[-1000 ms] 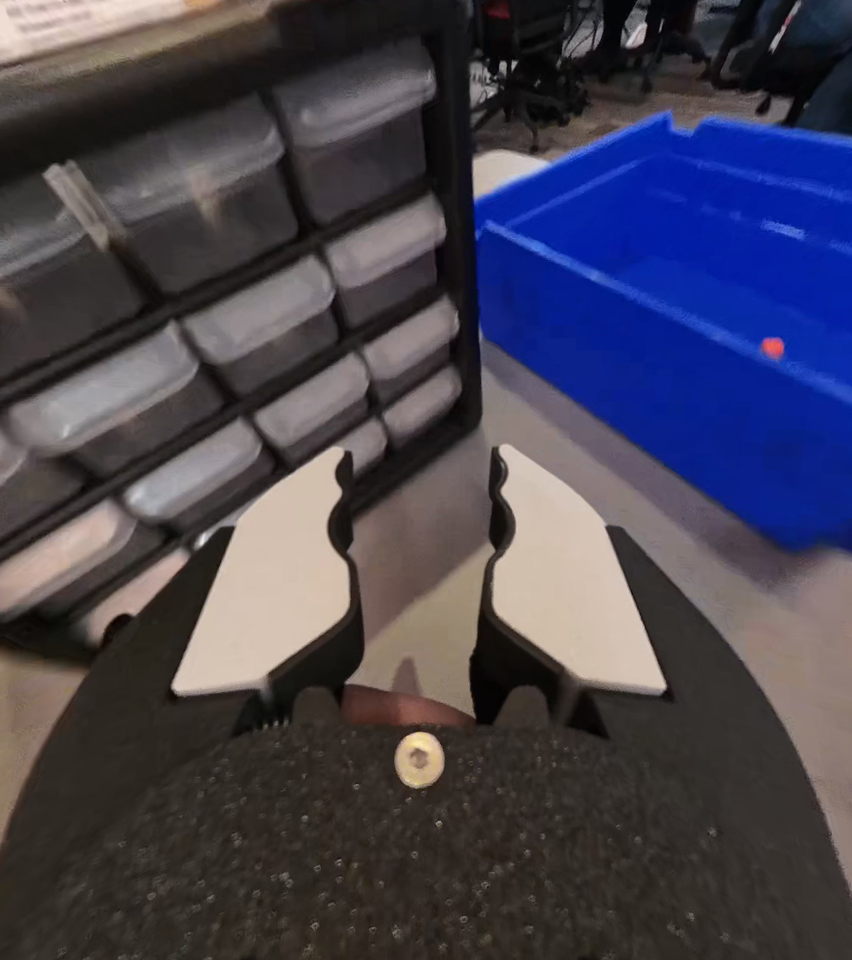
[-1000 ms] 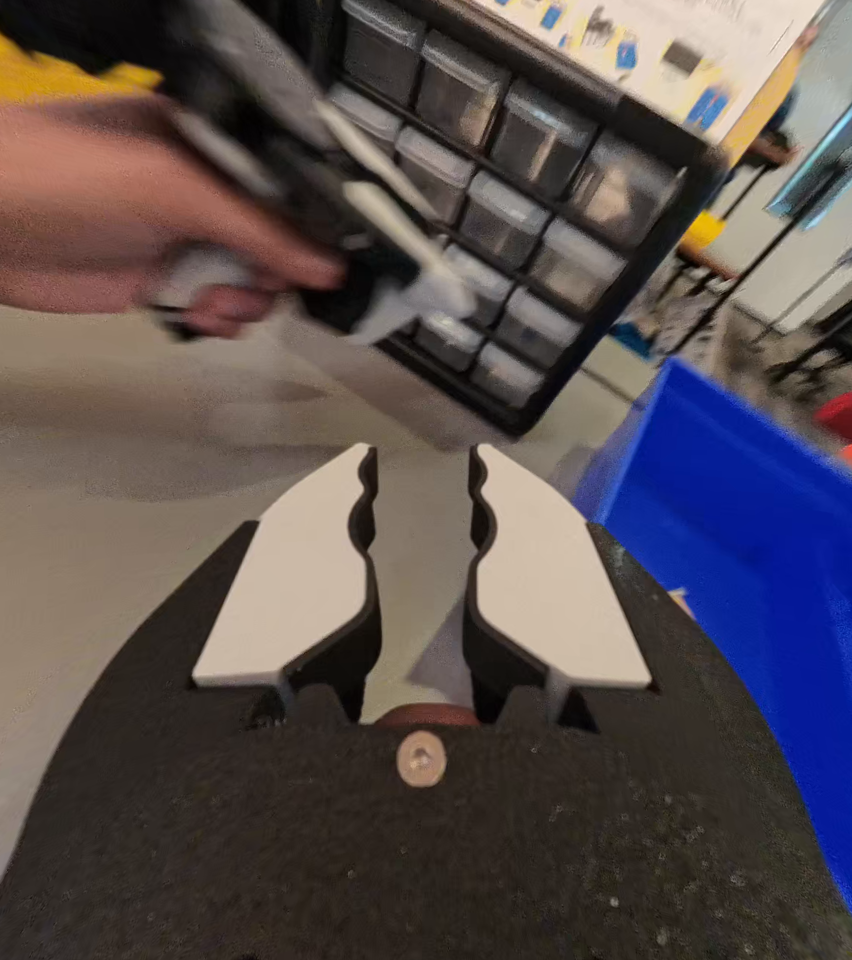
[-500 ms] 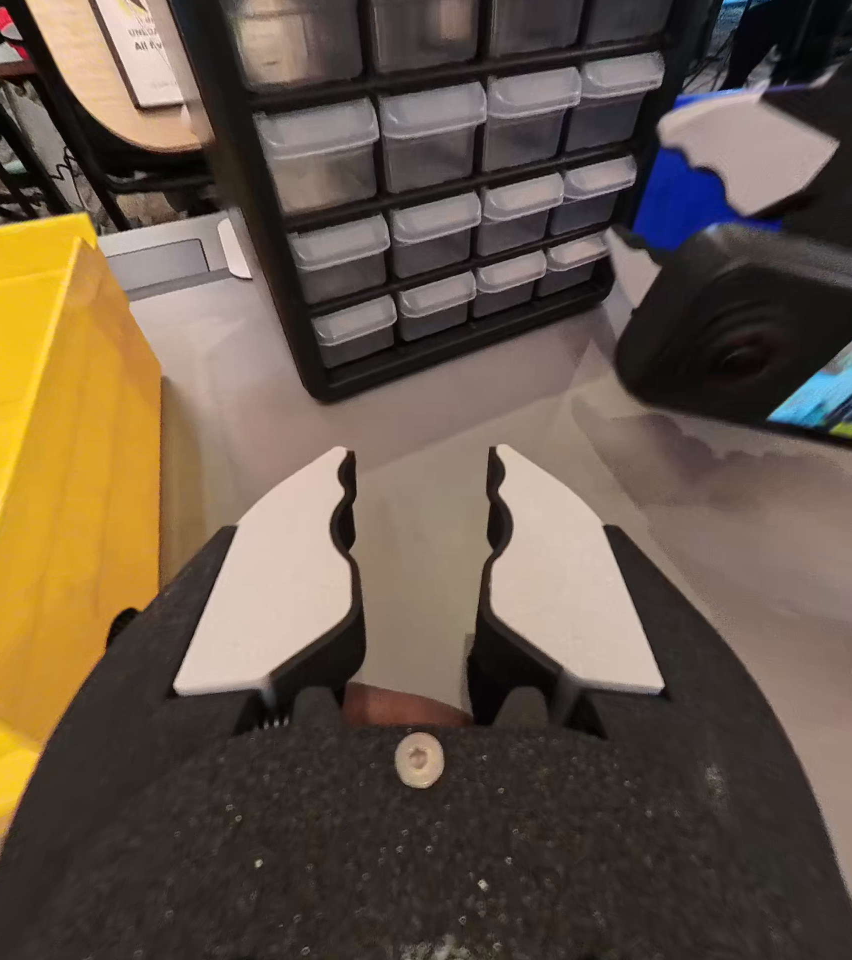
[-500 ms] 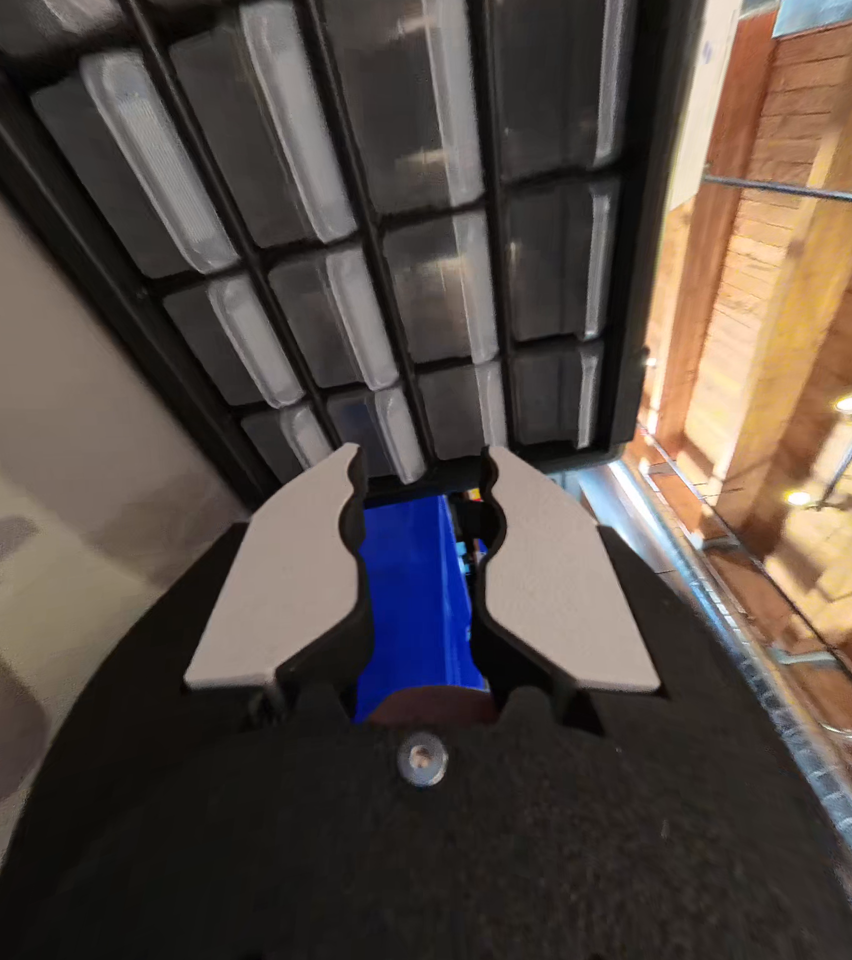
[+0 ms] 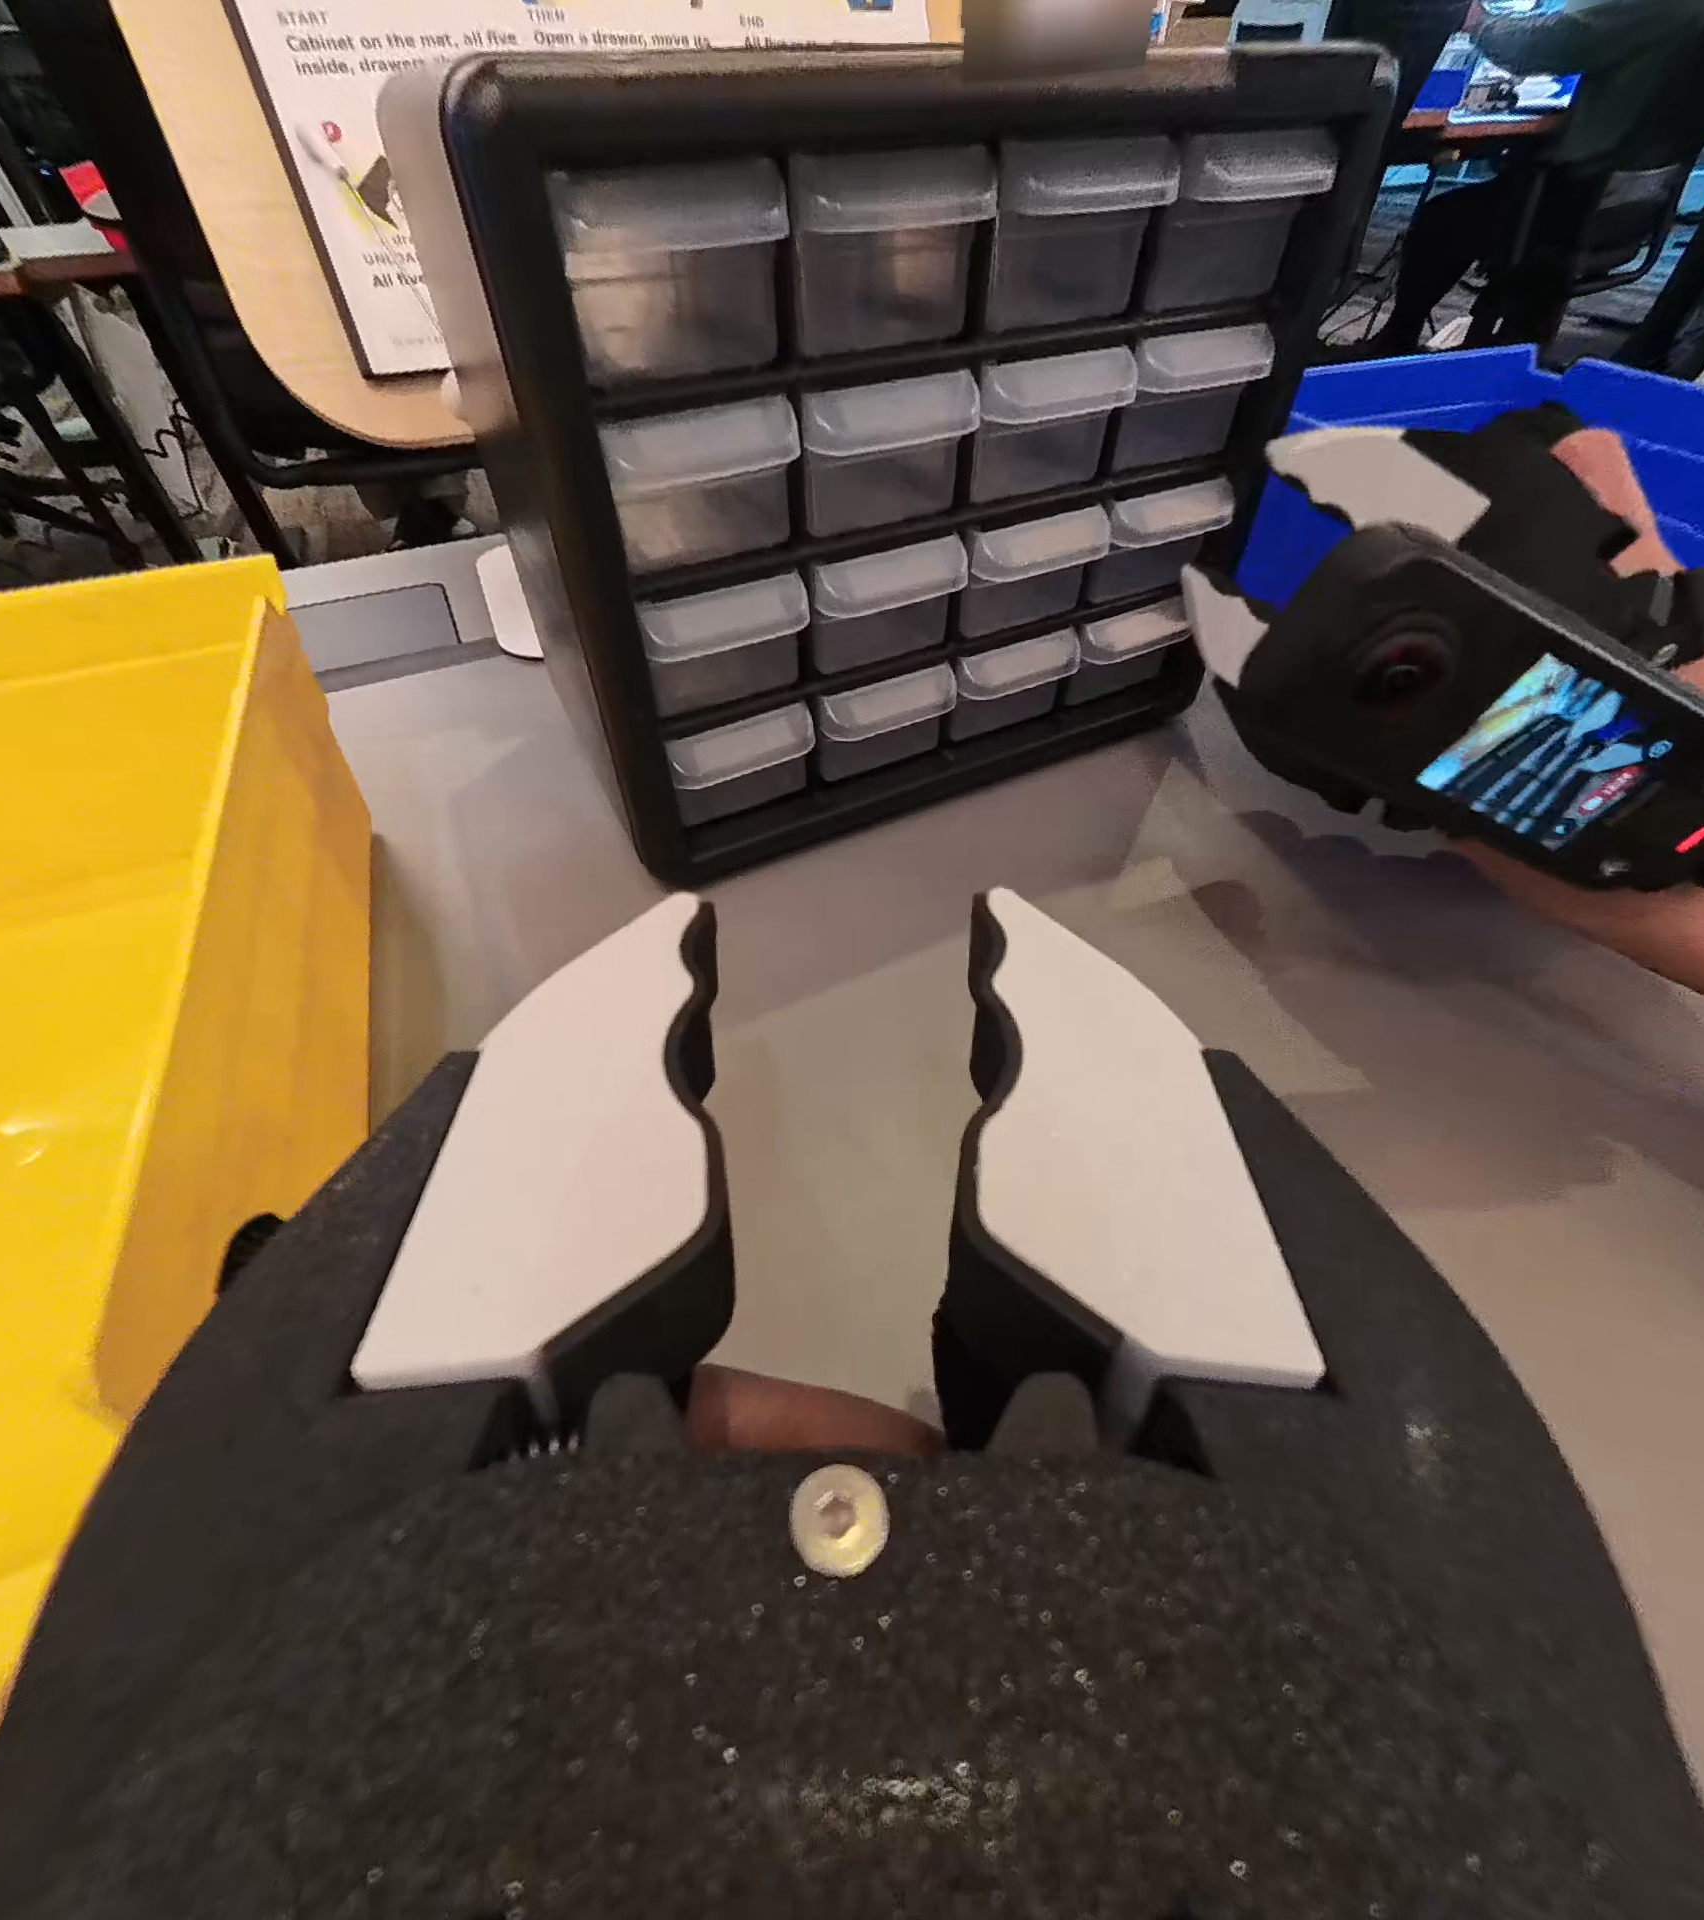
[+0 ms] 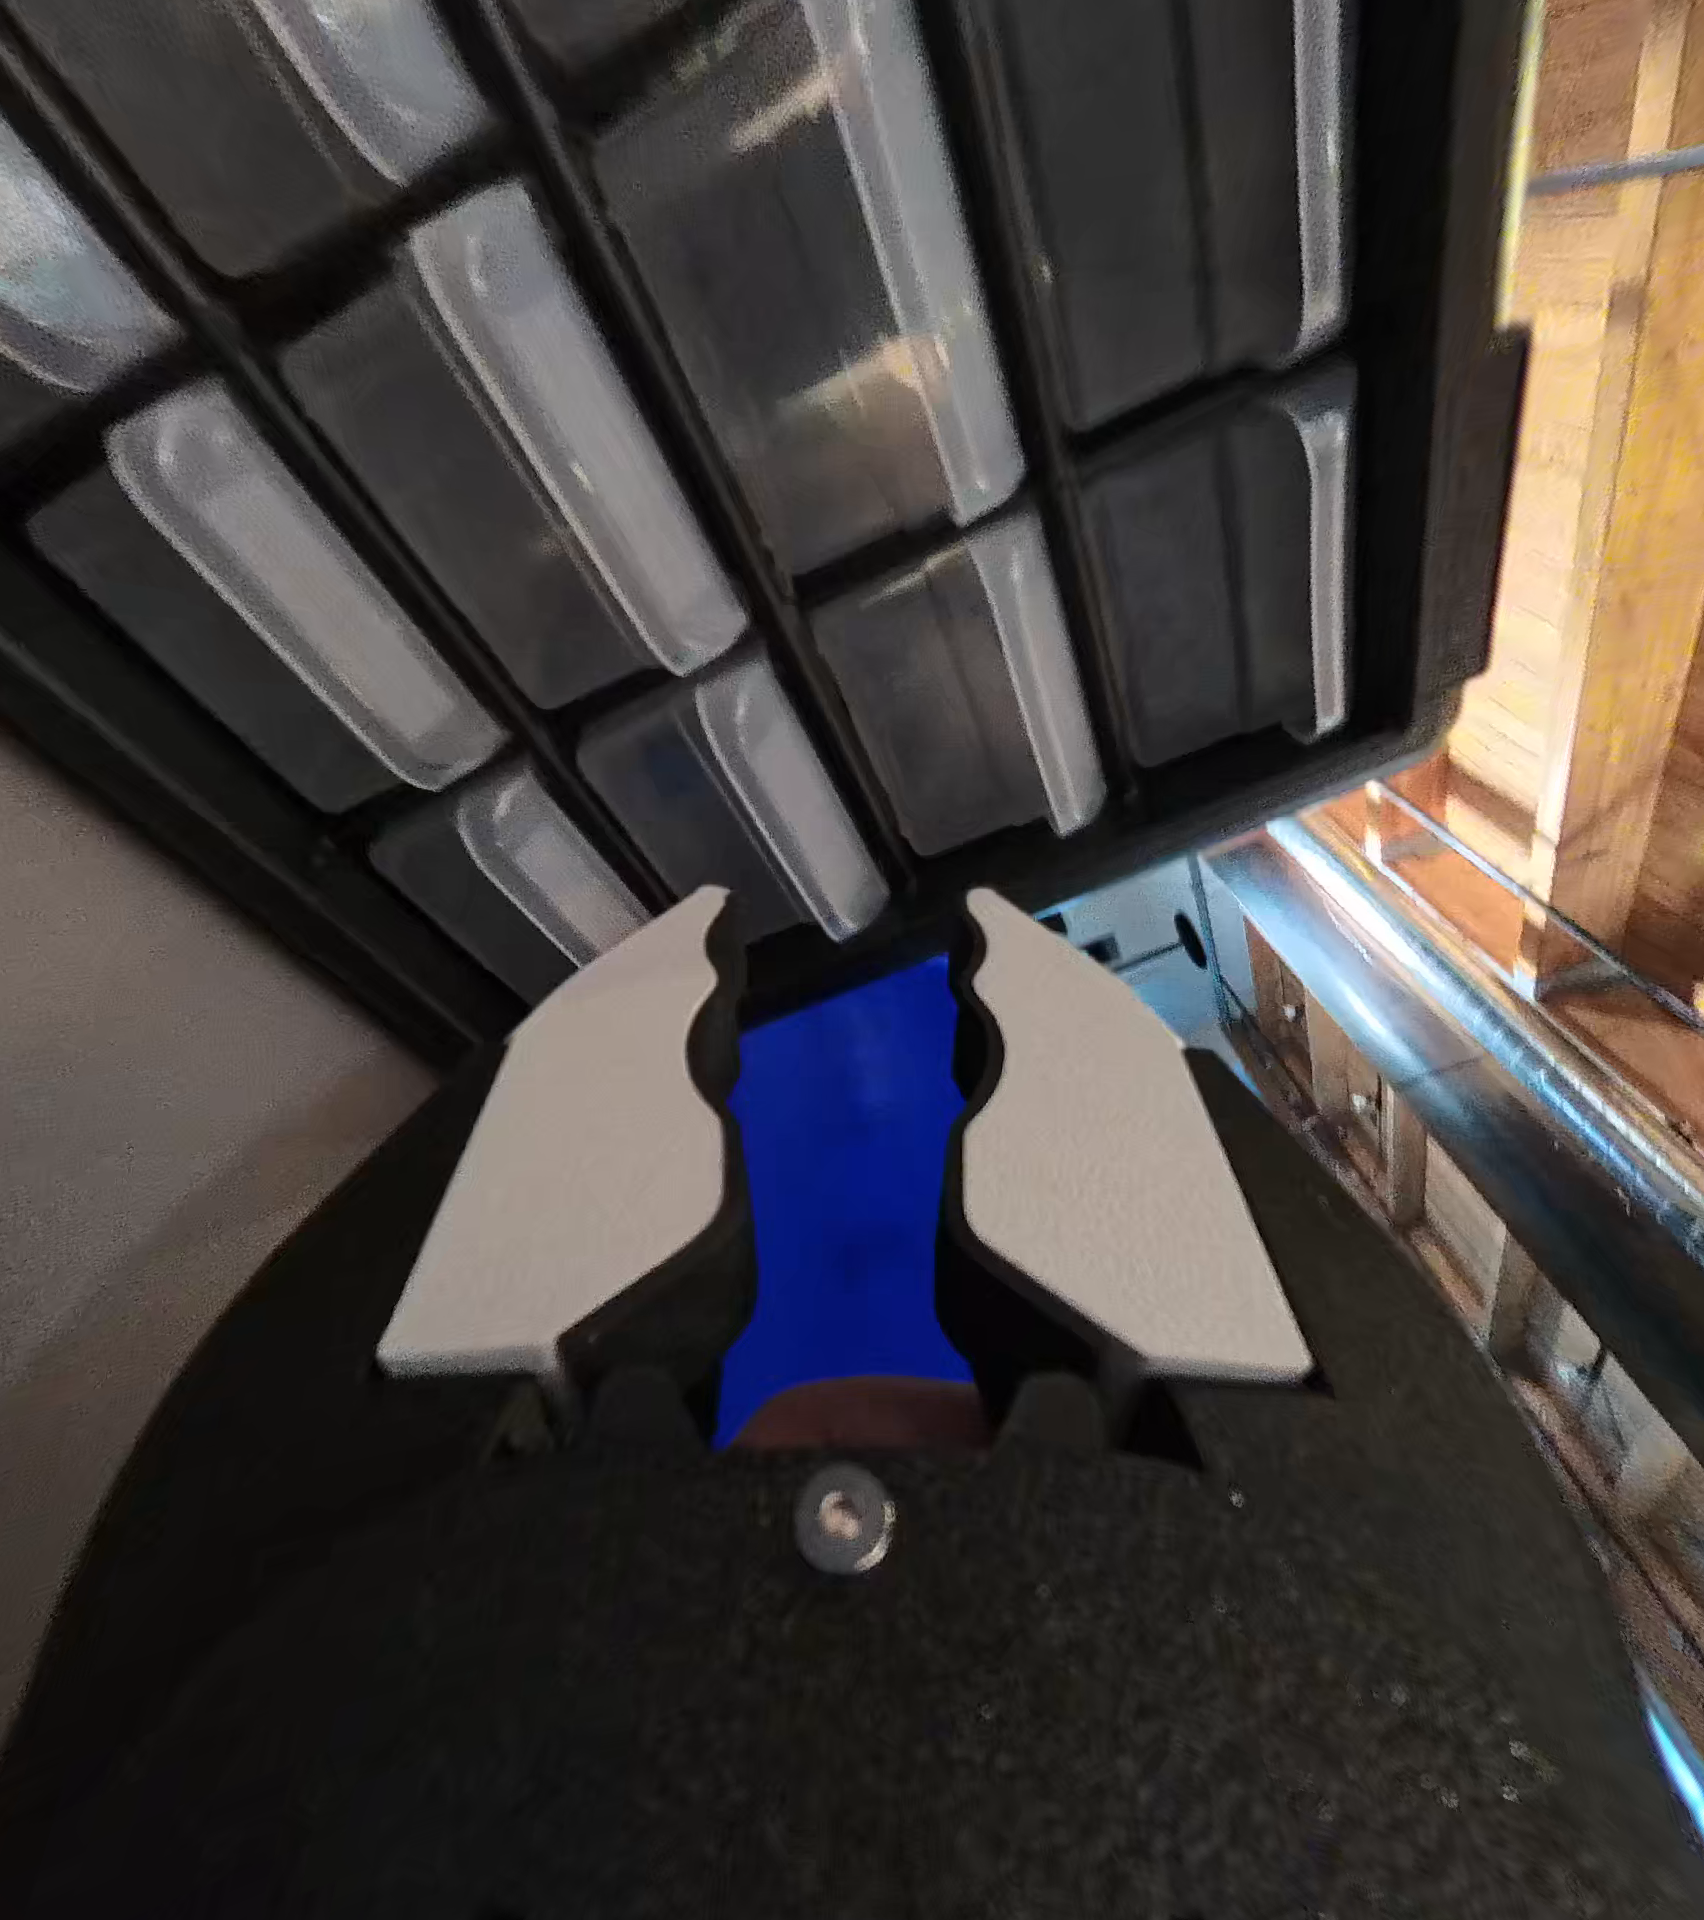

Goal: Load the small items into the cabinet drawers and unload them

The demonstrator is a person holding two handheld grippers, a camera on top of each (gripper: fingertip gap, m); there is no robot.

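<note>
A black drawer cabinet with several clear drawers, all shut, stands on the grey table. My left gripper is open and empty, a short way in front of the cabinet. My right gripper is open and empty, rolled on its side, close to the cabinet's lower right drawers. It also shows in the left wrist view, held in a hand at the cabinet's right edge. No small items show in either view.
A yellow bin stands at the left of the table. A blue bin stands to the right of the cabinet and shows between my right fingers. A poster board and chairs are behind. One gripper's finger ends stand about 25 centimeters off the other's.
My left gripper swung from the blue bin side to face the cabinet front and drew back. My right gripper rolled sideways and closed in on the cabinet's lower right drawers.
</note>
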